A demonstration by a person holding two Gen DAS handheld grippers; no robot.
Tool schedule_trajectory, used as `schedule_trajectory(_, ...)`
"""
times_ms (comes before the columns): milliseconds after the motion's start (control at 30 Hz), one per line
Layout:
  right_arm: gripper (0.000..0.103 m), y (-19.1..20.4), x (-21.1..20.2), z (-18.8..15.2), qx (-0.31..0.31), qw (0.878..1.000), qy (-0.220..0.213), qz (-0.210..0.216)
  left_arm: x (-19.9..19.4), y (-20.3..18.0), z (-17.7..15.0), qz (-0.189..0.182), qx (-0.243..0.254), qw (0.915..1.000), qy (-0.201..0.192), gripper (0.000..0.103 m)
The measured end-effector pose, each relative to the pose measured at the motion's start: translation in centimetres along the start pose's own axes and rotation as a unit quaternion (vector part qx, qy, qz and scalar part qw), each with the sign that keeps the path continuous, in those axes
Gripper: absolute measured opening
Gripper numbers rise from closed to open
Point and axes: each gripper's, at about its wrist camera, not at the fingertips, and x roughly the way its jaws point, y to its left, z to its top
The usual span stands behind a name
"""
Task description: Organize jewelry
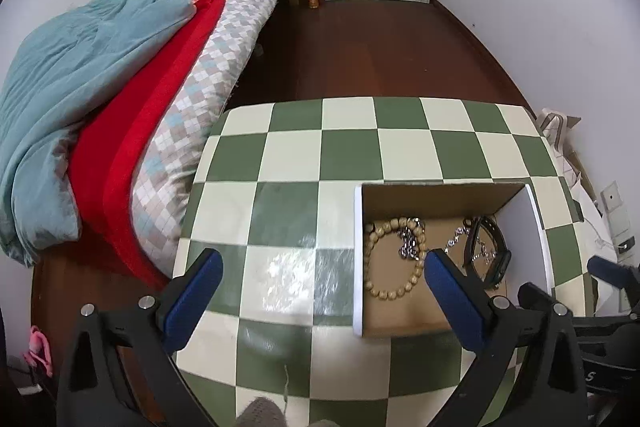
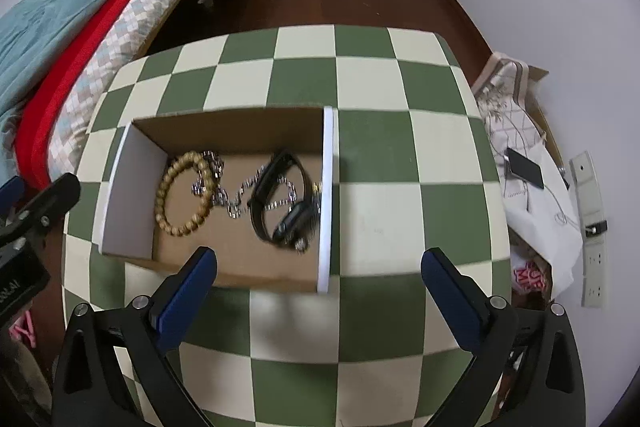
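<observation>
A shallow cardboard box (image 2: pixel 224 269) with white end walls sits on the green-and-cream checkered counter (image 2: pixel 380 155), toward the counter's near edge, its long axis running parallel to that edge. All the jewelry lies on the box's brown floor.

At the end of the box nearer the bed (image 1: pixel 120 75) lies a wooden bead bracelet (image 2: pixel 182 195): a closed ring of round tan beads, lying flat, slightly oval. A silver chain (image 2: pixel 236 195) of small shiny links touches the bracelet's far side in a bunched heap and trails across the middle of the box toward the other end. There a black watch (image 2: pixel 286 203) with a dark strap rests close against the white end wall; its strap forms a loop, with the dark, rounded case at the end nearer the counter's near edge. The chain passes through or under that loop; which one cannot be told. The right wrist view is a little blurred here.

The left gripper (image 1: pixel 324 291) hangs open above the counter's near edge, its blue-padded fingers (image 1: pixel 192 299) spread wide and holding nothing; one finger overlaps the box in the view, just beside the bracelet. The right gripper (image 2: pixel 318 287) is likewise spread open and empty, above the box's near wall and the bare counter beside it.

Off the counter's right edge a dark phone (image 2: pixel 526 169) lies on white cloth.
</observation>
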Motion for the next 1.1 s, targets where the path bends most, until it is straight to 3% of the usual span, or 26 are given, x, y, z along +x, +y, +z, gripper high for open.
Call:
schedule_trajectory(367, 0.103, -0.7, -5.0, -3.8, 0.024, 0.999, -0.033, -0.016, -4.5, 0.1, -2.9, -0.001, -0.007, 0.9999, -0.014, 0.103)
schedule_trajectory(833, 0.103, -1.2, -18.9, -9.4, 0.017, 0.989, -0.141, -0.046, -16.3, 0.7, -6.3, -0.024, -0.007, 0.9965, -0.080, 0.103)
schedule_trajectory(1100, 0.103, -1.0, -25.4, -13.4, 0.019, 0.983, -0.179, -0.043, -22.3, 1.0, -8.4, -0.040, -0.006, 0.9929, -0.112, 0.103)
